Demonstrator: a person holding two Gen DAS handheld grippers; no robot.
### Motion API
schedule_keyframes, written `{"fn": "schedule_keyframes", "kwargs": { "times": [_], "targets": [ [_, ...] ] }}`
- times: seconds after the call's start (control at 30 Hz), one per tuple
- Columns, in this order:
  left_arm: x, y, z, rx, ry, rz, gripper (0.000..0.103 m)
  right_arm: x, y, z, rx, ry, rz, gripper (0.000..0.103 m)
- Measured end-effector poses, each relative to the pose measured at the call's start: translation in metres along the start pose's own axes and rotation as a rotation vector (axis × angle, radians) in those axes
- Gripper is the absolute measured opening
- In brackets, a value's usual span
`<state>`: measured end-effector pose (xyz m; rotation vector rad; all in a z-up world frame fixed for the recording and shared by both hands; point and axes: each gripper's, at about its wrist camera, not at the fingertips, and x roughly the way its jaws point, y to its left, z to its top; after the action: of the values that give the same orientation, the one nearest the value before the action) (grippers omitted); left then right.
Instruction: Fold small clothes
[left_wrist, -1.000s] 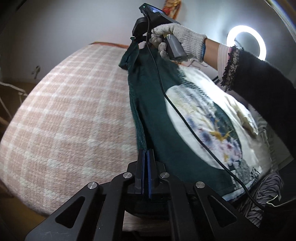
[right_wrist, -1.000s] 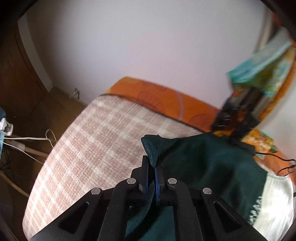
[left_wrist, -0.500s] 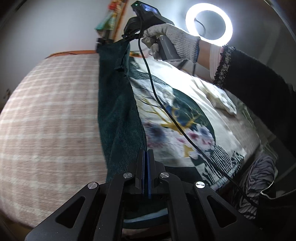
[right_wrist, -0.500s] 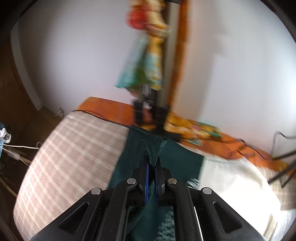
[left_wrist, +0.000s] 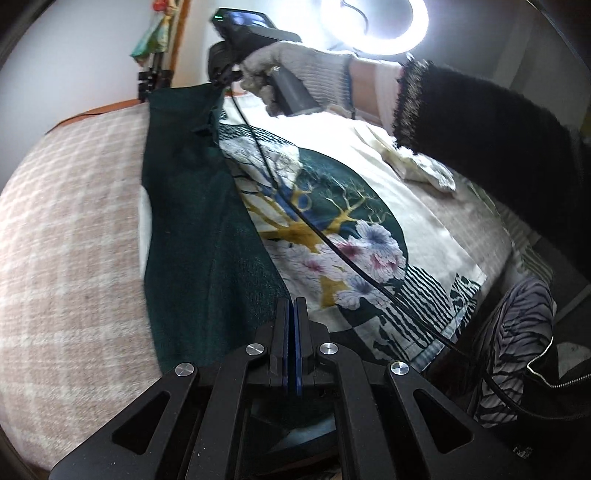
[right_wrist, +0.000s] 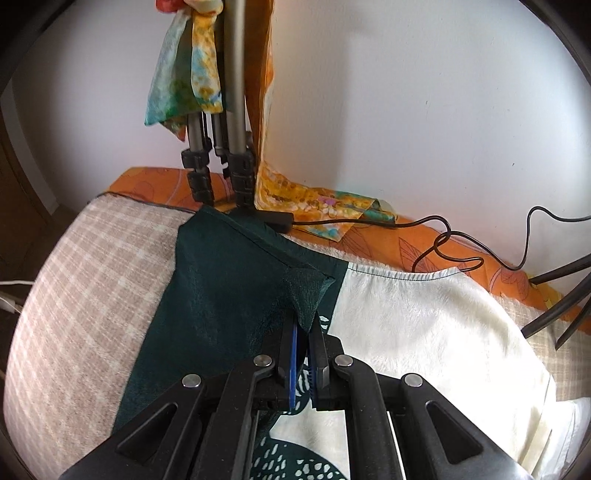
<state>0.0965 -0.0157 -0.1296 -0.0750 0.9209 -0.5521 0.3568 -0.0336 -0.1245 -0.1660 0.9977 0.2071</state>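
A small garment lies on the checked bed cover: cream front with a dark green floral print (left_wrist: 332, 221) and a plain dark green flap (left_wrist: 192, 206) folded over along its left side. My left gripper (left_wrist: 294, 306) is shut on the near corner of the green flap. My right gripper (right_wrist: 306, 325) is shut on the far corner of the flap (right_wrist: 229, 288), which bunches up between its blue pads. In the left wrist view the right gripper (left_wrist: 225, 79) shows at the top, held by a gloved hand.
A pink and white checked cover (left_wrist: 66, 229) spreads to the left. A tripod (right_wrist: 225, 155) with hanging scarves stands at the bed's far edge on an orange sheet (right_wrist: 369, 236). Black cables (right_wrist: 454, 251) trail there. A ring light (left_wrist: 373, 18) glares above.
Both grippers have carried the green flap rightward and down, so it now lies flatter over the garment's left side. Both views have swung to the right.
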Motion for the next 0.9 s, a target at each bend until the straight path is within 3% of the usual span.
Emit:
{"fn": "schedule_keyframes", "kwargs": {
  "times": [0.07, 0.13, 0.17, 0.2, 0.27, 0.4, 0.53, 0.6, 0.73, 0.9],
  "targets": [
    [0.005, -0.007, 0.000, 0.024, 0.024, -0.015, 0.003, 0.004, 0.000, -0.002, -0.018, 0.005, -0.036, 0.003],
    [0.009, -0.016, -0.002, 0.066, 0.042, -0.006, 0.018, 0.006, -0.001, -0.001, -0.031, 0.015, -0.069, 0.004],
    [0.009, -0.018, -0.003, 0.078, 0.042, -0.004, 0.030, 0.008, -0.002, -0.001, -0.038, 0.020, -0.083, 0.011],
    [0.007, -0.019, -0.003, 0.086, 0.035, -0.010, 0.032, 0.008, -0.002, -0.001, -0.047, 0.021, -0.099, 0.019],
    [0.004, -0.019, -0.003, 0.087, 0.028, -0.022, 0.032, 0.007, -0.004, 0.000, -0.060, 0.026, -0.130, 0.020],
    [-0.015, -0.010, 0.001, 0.049, -0.026, -0.043, 0.038, -0.005, -0.015, 0.003, -0.020, 0.043, -0.118, 0.036],
    [-0.046, 0.009, 0.000, 0.016, -0.128, 0.032, 0.038, -0.033, -0.026, -0.002, -0.019, 0.015, -0.110, 0.040],
    [-0.056, 0.022, 0.000, -0.026, -0.165, 0.067, 0.038, -0.052, -0.035, -0.008, 0.007, -0.008, -0.071, 0.049],
    [-0.065, 0.037, -0.001, -0.096, -0.199, 0.102, 0.038, -0.091, -0.055, -0.024, 0.042, -0.061, -0.018, 0.056],
    [-0.063, 0.024, 0.004, -0.050, -0.229, 0.117, 0.038, -0.131, -0.089, -0.052, 0.112, -0.107, 0.018, 0.061]
  ]
}}
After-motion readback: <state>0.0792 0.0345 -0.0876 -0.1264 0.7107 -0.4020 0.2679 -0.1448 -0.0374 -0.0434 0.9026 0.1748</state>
